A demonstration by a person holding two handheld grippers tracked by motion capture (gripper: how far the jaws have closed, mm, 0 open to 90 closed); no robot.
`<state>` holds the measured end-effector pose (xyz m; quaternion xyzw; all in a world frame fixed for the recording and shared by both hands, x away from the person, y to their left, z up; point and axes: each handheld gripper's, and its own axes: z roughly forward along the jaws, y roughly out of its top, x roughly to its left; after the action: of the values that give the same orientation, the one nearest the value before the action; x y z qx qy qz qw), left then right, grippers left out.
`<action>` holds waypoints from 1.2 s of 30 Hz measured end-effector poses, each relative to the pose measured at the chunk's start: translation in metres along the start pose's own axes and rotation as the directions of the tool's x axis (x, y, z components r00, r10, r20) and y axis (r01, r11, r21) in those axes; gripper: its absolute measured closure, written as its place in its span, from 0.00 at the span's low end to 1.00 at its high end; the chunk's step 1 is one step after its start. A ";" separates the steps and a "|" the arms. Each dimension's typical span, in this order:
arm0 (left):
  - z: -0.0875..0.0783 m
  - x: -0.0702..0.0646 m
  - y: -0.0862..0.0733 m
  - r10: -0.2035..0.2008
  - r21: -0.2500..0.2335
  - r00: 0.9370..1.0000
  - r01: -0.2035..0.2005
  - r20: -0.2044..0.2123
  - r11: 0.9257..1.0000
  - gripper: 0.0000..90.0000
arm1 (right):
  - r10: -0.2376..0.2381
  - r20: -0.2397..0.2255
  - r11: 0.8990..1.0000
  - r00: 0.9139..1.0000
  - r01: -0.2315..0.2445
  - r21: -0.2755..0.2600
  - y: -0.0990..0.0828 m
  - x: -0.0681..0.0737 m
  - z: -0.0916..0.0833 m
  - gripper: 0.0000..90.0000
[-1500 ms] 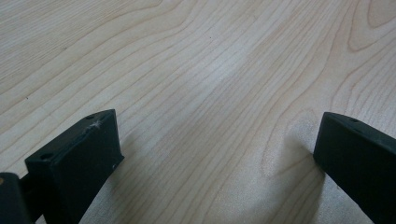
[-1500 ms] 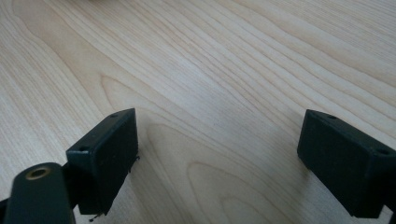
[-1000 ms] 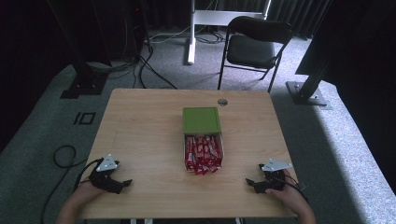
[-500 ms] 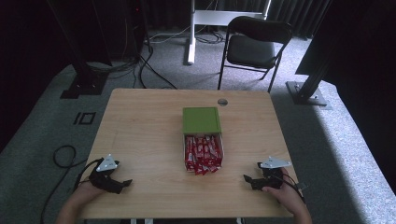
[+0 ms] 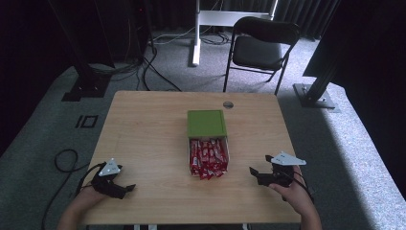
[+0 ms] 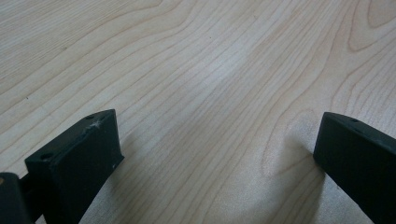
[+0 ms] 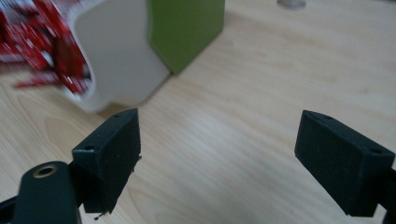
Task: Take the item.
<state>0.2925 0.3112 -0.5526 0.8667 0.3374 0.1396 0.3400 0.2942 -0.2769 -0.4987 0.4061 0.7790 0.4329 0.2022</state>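
Vs. a sec ago the right gripper (image 5: 256,173) is lifted a bit off the desk (image 5: 153,124) and angled in toward the box (image 5: 207,143) at frame centre; the left gripper (image 5: 125,189) hasn't moved, lower left, resting on the wood. Looks like the right side is starting its approach to the box, so work is only just beginning; nothing gripped yet.

Fingers: left pair wide apart w/ bare desk between them in the left gripper view; right pair (image 7: 107,158) also wide apart, empty, box at upper left of its view.

Counts:
- 1 box, white tray w/ green lid (image 5: 206,123) slid back over its far half.
- Red bars (image 5: 208,157) packed in the open near half, some poking past the front edge; too tight and small to count exactly, roughly a dozen or more.
- 1 small round grey disc (image 5: 228,104) near the desk's far edge.
- 1 chair (image 5: 261,45) behind the desk.
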 end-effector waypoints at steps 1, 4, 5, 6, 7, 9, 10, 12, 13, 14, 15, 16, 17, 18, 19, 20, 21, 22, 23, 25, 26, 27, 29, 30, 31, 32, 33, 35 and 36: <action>0.000 0.000 0.000 0.000 0.000 1.000 0.000 0.000 1.000 0.02 | 0.002 -0.001 1.000 1.000 -0.002 -0.014 0.008 0.002 -0.003 0.16; 0.000 0.000 0.000 0.000 0.000 1.000 0.000 0.000 1.000 0.02 | -0.004 0.001 0.999 1.000 0.004 -0.034 0.020 0.007 -0.006 0.16; 0.000 0.000 0.000 0.000 0.000 1.000 0.000 0.000 1.000 0.02 | -0.003 -0.001 0.999 1.000 0.003 -0.042 0.024 0.008 -0.007 0.16; 0.000 0.000 0.000 0.002 0.000 1.000 -0.002 -0.001 1.000 0.02 | -0.004 -0.003 0.999 1.000 0.004 -0.053 0.028 0.010 -0.008 0.16; 0.000 0.000 0.000 0.002 0.000 1.000 -0.002 0.000 1.000 0.02 | 0.000 -0.004 0.998 1.000 0.000 -0.061 0.032 0.012 -0.009 0.16; 0.000 0.000 0.000 0.002 0.000 1.000 -0.002 -0.001 1.000 0.02 | 0.000 0.000 0.997 1.000 0.000 -0.074 0.039 0.015 -0.009 0.16; 0.000 0.000 0.000 0.002 0.000 1.000 -0.002 -0.001 1.000 0.02 | -0.002 -0.002 0.997 1.000 0.002 -0.081 0.042 0.017 -0.009 0.16; 0.000 0.000 0.000 0.002 0.000 1.000 -0.002 0.000 1.000 0.02 | -0.001 -0.004 0.997 1.000 0.001 -0.083 0.045 0.019 -0.009 0.16; 0.000 0.000 0.000 0.002 0.000 1.000 -0.002 0.000 1.000 0.02 | -0.008 -0.001 0.996 1.000 0.008 -0.089 0.048 0.022 -0.008 0.16; 0.000 0.000 0.000 0.002 0.000 1.000 -0.002 -0.001 1.000 0.02 | -0.016 -0.005 0.996 1.000 0.016 -0.093 0.052 0.026 -0.006 0.16; 0.000 0.000 0.000 0.002 0.000 1.000 -0.002 -0.001 1.000 0.02 | -0.017 -0.006 0.995 1.000 0.016 -0.097 0.055 0.028 -0.005 0.16; 0.000 0.000 0.000 0.002 0.000 1.000 -0.002 -0.001 1.000 0.02 | -0.019 -0.010 0.995 1.000 0.018 -0.100 0.057 0.030 -0.004 0.16; 0.000 0.000 0.000 0.002 0.000 1.000 -0.002 0.000 1.000 0.02 | -0.020 -0.017 0.994 1.000 0.018 -0.104 0.059 0.033 -0.003 0.16; 0.000 0.000 0.000 0.002 0.000 1.000 -0.002 -0.001 1.000 0.02 | -0.015 -0.021 0.994 1.000 0.013 -0.105 0.061 0.035 -0.002 0.16; 0.000 0.000 0.000 0.002 0.000 1.000 -0.002 -0.001 1.000 0.02 | -0.022 -0.023 0.994 0.999 0.020 -0.106 0.063 0.037 0.000 0.16; 0.000 0.000 0.000 0.002 0.000 1.000 -0.002 -0.001 1.000 0.02 | -0.023 -0.029 0.994 0.999 0.020 -0.110 0.065 0.040 0.001 0.16; 0.000 0.000 0.000 0.002 0.000 1.000 -0.002 -0.001 1.000 0.02 | -0.023 -0.035 0.993 0.999 0.019 -0.114 0.067 0.042 0.003 0.16; 0.000 0.000 0.000 0.002 0.000 1.000 -0.002 -0.001 1.000 0.02 | -0.021 -0.037 0.993 0.999 0.017 -0.117 0.069 0.045 0.004 0.16; 0.000 0.000 0.000 0.002 0.000 1.000 -0.002 -0.001 1.000 0.02 | -0.025 -0.036 0.992 0.999 0.020 -0.121 0.071 0.047 0.006 0.16; 0.000 0.000 0.000 0.002 0.000 1.000 -0.002 -0.001 1.000 0.02 | -0.026 -0.045 0.992 0.999 0.020 -0.122 0.074 0.052 0.011 0.16; 0.000 0.000 0.000 0.002 0.000 1.000 -0.002 -0.001 1.000 0.02 | -0.031 -0.051 0.992 0.998 0.024 -0.124 0.075 0.055 0.013 0.17; 0.000 0.000 0.000 0.002 0.000 1.000 -0.002 -0.001 1.000 0.02 | -0.034 -0.056 0.992 0.998 0.027 -0.124 0.077 0.058 0.016 0.17; 0.000 0.000 0.000 0.002 0.000 1.000 -0.002 -0.001 1.000 0.02 | -0.037 -0.065 0.992 0.997 0.029 -0.122 0.079 0.064 0.021 0.17; 0.000 0.000 0.000 0.002 0.000 1.000 -0.002 -0.001 1.000 0.02 | -0.037 -0.070 0.992 0.997 0.028 -0.124 0.080 0.066 0.023 0.17; 0.000 0.000 0.000 0.002 0.000 1.000 -0.002 -0.001 1.000 0.02 | -0.037 -0.071 0.992 0.997 0.028 -0.124 0.082 0.069 0.025 0.18; 0.000 0.000 0.000 0.000 -0.002 1.000 0.000 -0.001 1.000 0.02 | -0.040 -0.074 0.991 0.996 0.030 -0.127 0.083 0.071 0.027 0.20; 0.000 0.000 0.000 0.000 -0.002 1.000 0.000 -0.001 1.000 0.02 | -0.036 -0.080 0.991 0.996 0.025 -0.133 0.084 0.074 0.029 0.20; 0.000 0.000 0.000 0.002 0.000 1.000 -0.002 -0.001 1.000 0.02 | -0.042 -0.085 0.991 0.996 0.031 -0.127 0.087 0.079 0.033 0.20; 0.000 0.000 0.000 0.002 0.000 1.000 -0.002 -0.001 1.000 0.02 | -0.047 -0.087 0.991 0.995 0.035 -0.130 0.088 0.082 0.036 0.20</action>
<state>0.2926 0.3112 -0.5526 0.8669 0.3367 0.1402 0.3399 0.3096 -0.1664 -0.4417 0.3563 0.7660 0.4956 0.2015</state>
